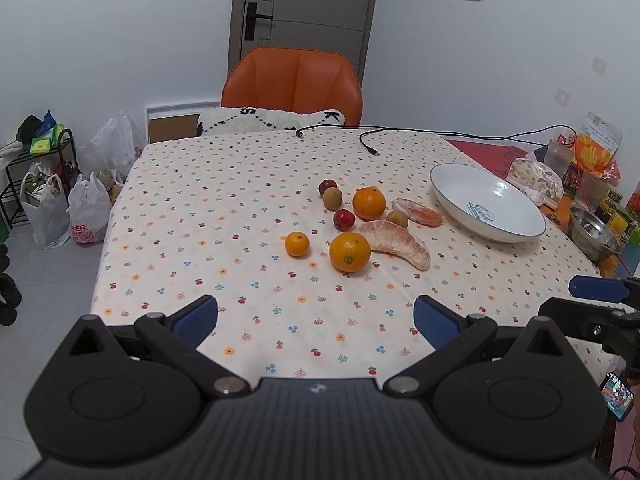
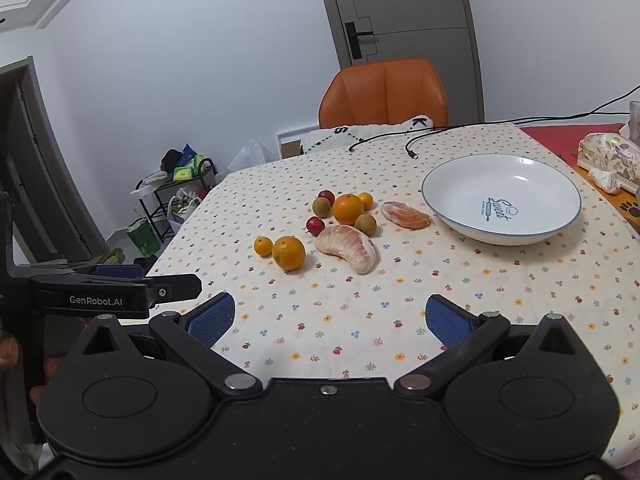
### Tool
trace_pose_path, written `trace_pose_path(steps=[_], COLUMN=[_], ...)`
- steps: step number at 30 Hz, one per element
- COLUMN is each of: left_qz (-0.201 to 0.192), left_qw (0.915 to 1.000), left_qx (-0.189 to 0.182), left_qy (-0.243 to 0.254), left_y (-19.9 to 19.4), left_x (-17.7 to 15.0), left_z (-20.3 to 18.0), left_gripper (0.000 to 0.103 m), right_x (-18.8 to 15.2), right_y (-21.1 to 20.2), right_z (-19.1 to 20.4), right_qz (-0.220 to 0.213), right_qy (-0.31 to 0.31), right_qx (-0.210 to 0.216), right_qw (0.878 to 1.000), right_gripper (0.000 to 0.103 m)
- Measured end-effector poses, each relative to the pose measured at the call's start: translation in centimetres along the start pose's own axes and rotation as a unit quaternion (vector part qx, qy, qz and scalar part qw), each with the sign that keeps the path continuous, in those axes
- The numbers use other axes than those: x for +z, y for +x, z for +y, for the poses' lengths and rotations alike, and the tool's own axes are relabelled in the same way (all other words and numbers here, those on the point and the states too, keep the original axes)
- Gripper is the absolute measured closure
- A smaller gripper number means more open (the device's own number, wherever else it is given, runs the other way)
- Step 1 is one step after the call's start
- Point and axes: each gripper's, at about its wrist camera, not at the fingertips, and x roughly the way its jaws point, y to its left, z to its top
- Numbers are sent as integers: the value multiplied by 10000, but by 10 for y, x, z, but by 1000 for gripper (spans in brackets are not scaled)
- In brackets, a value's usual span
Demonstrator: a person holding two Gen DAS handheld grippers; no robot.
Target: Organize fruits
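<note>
Fruit lies loose mid-table on the flowered cloth: a near orange, a small mandarin, a far orange, a large pomelo segment, a smaller segment, red plums and brownish longans. An empty white plate sits to the right. My left gripper and right gripper hover open over the near table edge, well short of the fruit, holding nothing.
An orange chair stands behind the table with a white cushion. Black cables trail across the far edge. Snack packets and a steel bowl crowd the right side. Bags and a rack sit on the floor at left.
</note>
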Motion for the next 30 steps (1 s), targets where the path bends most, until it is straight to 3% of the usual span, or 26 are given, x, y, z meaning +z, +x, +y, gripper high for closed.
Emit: trace_pose_path(steps=[17, 30], left_qz=[40, -88], left_qw=[9999, 9994], left_qx=[-100, -313], left_qy=[7, -121], left_y=[9, 39], left_x=[0, 6], left_z=[-1, -2], left_gripper=[0, 0], right_x=[0, 7], right_y=[5, 28], right_z=[-7, -26], right_qz=[51, -71], right_qy=[69, -6], right_qx=[9, 10], right_qw=[10000, 10000], right_gripper=[0, 0])
